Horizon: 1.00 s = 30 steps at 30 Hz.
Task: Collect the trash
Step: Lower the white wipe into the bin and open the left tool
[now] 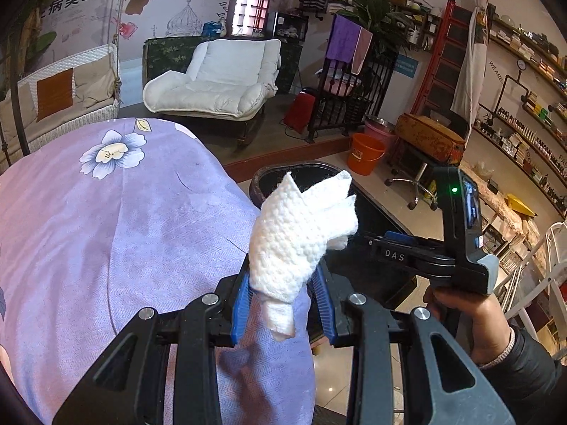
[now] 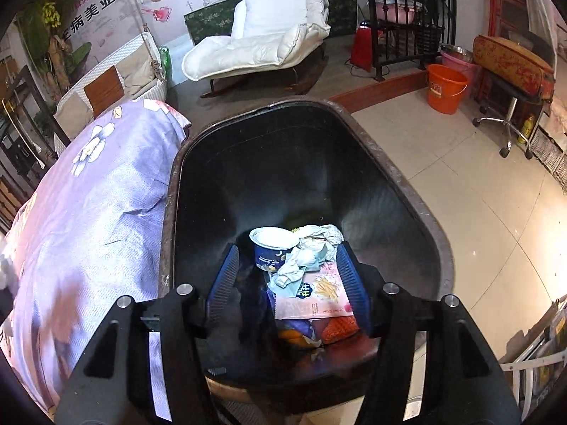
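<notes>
Both wrist views angled down, sharing the black bin (image 2: 407, 191).

A right gripper (image 2: 288, 279) with blue pads points down into a black trash bin (image 2: 418, 212), its jaws apart with nothing pinched between them. Inside the bin lie a blue cup (image 2: 273, 248), crumpled tissue (image 2: 312, 248) and a pink snack packet (image 2: 313, 297). A purple floral bedcover (image 2: 88, 205) lies left of the bin.

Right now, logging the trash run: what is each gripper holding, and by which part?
Left gripper: crumpled white paper towel, pinched near its lower end. Right gripper: jaws open over the bin, holding nothing.
</notes>
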Each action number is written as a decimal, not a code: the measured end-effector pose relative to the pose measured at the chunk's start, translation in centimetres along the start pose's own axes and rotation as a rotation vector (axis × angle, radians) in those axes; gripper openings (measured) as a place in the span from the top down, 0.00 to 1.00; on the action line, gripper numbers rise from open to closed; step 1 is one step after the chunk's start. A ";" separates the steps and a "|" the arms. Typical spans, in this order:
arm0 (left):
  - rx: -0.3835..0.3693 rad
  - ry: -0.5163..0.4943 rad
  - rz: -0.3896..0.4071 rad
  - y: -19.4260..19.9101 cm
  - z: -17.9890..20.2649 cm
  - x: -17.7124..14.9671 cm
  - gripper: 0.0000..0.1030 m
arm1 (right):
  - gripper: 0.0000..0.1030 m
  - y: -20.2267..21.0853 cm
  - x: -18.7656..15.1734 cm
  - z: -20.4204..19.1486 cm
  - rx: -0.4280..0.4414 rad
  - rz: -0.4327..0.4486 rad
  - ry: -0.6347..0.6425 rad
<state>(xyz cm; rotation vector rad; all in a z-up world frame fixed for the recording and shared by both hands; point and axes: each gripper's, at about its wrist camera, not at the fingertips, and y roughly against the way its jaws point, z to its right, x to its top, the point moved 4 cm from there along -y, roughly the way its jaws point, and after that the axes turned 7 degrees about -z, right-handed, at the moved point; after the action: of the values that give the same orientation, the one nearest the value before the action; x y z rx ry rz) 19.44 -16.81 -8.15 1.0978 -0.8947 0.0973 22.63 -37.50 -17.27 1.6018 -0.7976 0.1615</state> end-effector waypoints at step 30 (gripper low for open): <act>-0.082 -0.197 -0.214 -12.8 7.9 3.8 0.68 | 0.21 10.6 -0.7 8.0 -0.153 0.257 -0.148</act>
<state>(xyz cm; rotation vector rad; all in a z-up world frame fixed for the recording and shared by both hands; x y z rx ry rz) 23.55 -30.72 -13.71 1.1326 -0.9424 -0.2263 13.40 -44.37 -10.66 1.3756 -1.1046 0.1628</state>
